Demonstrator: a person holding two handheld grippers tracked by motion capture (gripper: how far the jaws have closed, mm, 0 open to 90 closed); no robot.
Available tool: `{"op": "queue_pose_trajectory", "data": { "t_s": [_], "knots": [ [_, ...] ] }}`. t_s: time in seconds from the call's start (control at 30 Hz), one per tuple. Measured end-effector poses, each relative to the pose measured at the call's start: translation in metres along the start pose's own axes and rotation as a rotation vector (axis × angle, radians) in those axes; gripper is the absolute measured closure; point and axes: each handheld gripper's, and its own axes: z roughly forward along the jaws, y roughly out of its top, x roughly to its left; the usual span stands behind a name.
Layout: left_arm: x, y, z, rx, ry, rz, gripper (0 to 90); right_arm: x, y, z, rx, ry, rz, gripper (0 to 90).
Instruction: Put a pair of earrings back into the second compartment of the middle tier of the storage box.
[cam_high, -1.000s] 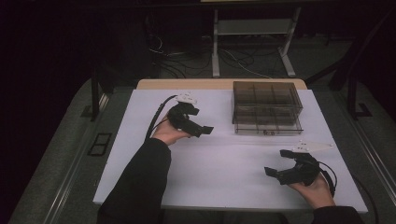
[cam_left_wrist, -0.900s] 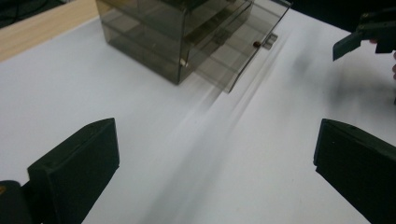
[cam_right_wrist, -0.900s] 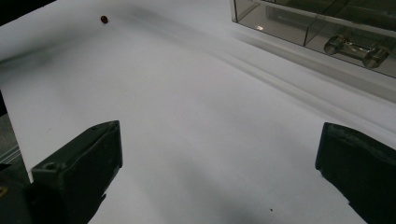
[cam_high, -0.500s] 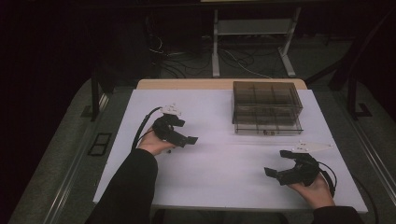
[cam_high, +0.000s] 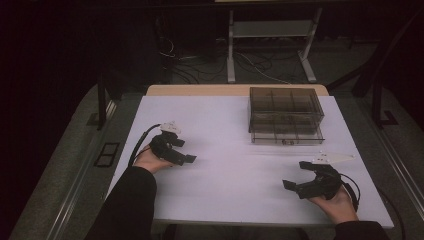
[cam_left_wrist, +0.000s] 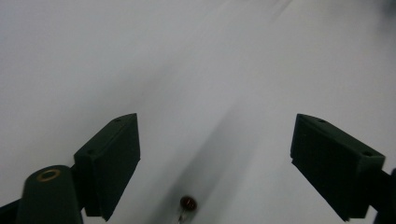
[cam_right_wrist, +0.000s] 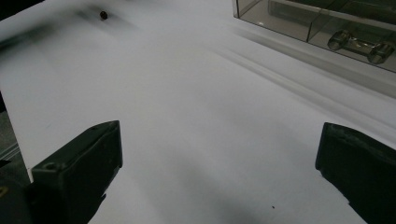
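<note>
Hands hold both tools low over the white desk (cam_high: 225, 130); the right gripper (cam_high: 300, 186) sits near the front right edge, jaws wide apart and empty; the left gripper (cam_high: 186, 159) hovers at the left side, farther in, jaws likewise spread with nothing between them; a small dark round part (cam_left_wrist: 188, 203) lies on the desk just below the left jaws; toward the far right stands a clear smoky compartment box (cam_high: 285, 116); a metal piece (cam_right_wrist: 359, 45) rests in one front compartment.
</note>
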Motion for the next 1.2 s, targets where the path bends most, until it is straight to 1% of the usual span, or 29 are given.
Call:
{"op": "queue_pose_trajectory", "data": {
  "t_s": [0.13,0.17,0.23,0.3,0.33,0.37,0.43,0.47,0.5,0.53,0.57,0.6,0.63,0.67,0.7,0.73,0.77,0.87,0.9,0.93,0.97,1.0,1.03,1.07,1.1,1.13,1.17,1.2],
  "knots": [
    [0.001,-0.008,-0.001,0.025,0.004,0.009,23.2,0.0,0.0,0.0,0.001,0.0,-0.002,0.2],
    [0.002,-0.01,-0.001,0.038,0.008,0.026,25.4,0.0,0.0,0.0,0.002,0.0,-0.003,0.1],
    [0.002,-0.012,0.001,0.057,0.014,0.028,29.9,0.0,0.0,0.0,0.003,0.001,-0.001,0.1],
    [0.003,-0.014,0.001,0.078,0.024,0.042,37.2,0.001,0.0,0.001,0.004,0.002,-0.001,0.1],
    [0.003,-0.014,0.001,0.081,0.027,0.052,37.2,0.001,0.0,0.001,0.004,0.002,-0.001,0.1],
    [0.003,-0.015,0.002,0.086,0.025,0.058,39.7,0.001,0.0,0.001,0.004,0.002,-0.001,0.2],
    [0.003,-0.015,0.003,0.091,0.035,0.057,43.9,0.0,0.0,0.001,0.004,0.003,-0.001,0.1],
    [0.003,-0.016,0.003,0.1,0.039,0.065,46.2,0.0,0.0,0.001,0.005,0.003,-0.001,0.2],
    [0.003,-0.016,0.004,0.106,0.044,0.068,49.9,0.001,0.0,0.001,0.005,0.004,-0.001,0.2],
    [0.002,-0.017,0.005,0.103,0.045,0.061,49.9,0.001,0.0,0.001,0.005,0.004,-0.001,0.2],
    [0.003,-0.017,0.006,0.116,0.049,0.076,51.4,0.001,0.0,0.001,0.006,0.004,-0.001,0.1],
    [0.003,-0.018,0.006,0.12,0.048,0.076,53.1,0.001,0.0,0.001,0.006,0.004,-0.001,0.2],
    [0.003,-0.019,0.006,0.129,0.051,0.081,57.7,0.001,0.0,0.001,0.005,0.004,-0.001,0.1],
    [0.003,-0.019,0.007,0.13,0.055,0.083,57.7,0.001,0.0,0.001,0.005,0.004,-0.001,0.1],
    [0.004,-0.02,0.006,0.144,0.06,0.089,58.7,0.001,0.0,0.001,0.005,0.004,-0.001,0.1],
    [0.004,-0.02,0.007,0.146,0.062,0.084,61.1,0.001,0.0,0.001,0.005,0.004,-0.002,0.1],
    [0.004,-0.021,0.007,0.152,0.067,0.093,62.8,0.001,0.0,0.001,0.005,0.005,-0.001,0.1],
    [0.006,-0.022,0.008,0.162,0.064,0.102,69.8,0.001,0.0,0.001,0.005,0.005,-0.001,0.2],
    [0.006,-0.022,0.008,0.159,0.07,0.107,71.3,0.001,0.0,0.001,0.005,0.005,-0.002,0.1],
    [0.007,-0.022,0.009,0.154,0.06,0.097,75.0,0.001,0.0,0.001,0.005,0.005,-0.001,0.1],
    [0.007,-0.022,0.009,0.155,0.056,0.097,77.7,0.001,0.0,0.001,0.005,0.005,-0.001,0.1],
    [0.007,-0.021,0.009,0.154,0.057,0.096,77.7,0.001,0.0,0.001,0.005,0.004,-0.001,0.1],
    [0.007,-0.021,0.009,0.158,0.045,0.098,77.8,0.001,0.0,0.001,0.005,0.004,-0.001,0.1],
    [0.005,-0.02,0.01,0.145,0.039,0.083,77.9,0.001,0.0,0.001,0.005,0.004,-0.002,0.1],
    [0.005,-0.018,0.01,0.151,0.033,0.09,77.9,0.001,0.0,0.001,0.004,0.004,-0.001,0.1],
    [0.003,-0.016,0.01,0.134,0.027,0.082,77.9,0.001,0.0,0.001,0.004,0.003,-0.001,0.1],
    [0.003,-0.013,0.01,0.126,0.021,0.089,78.0,0.001,0.0,0.001,0.004,0.003,0.001,0.2],
    [0.001,-0.01,0.01,0.116,0.014,0.086,78.0,0.001,0.0,0.001,0.004,0.003,0.001,0.1]
  ]
}}
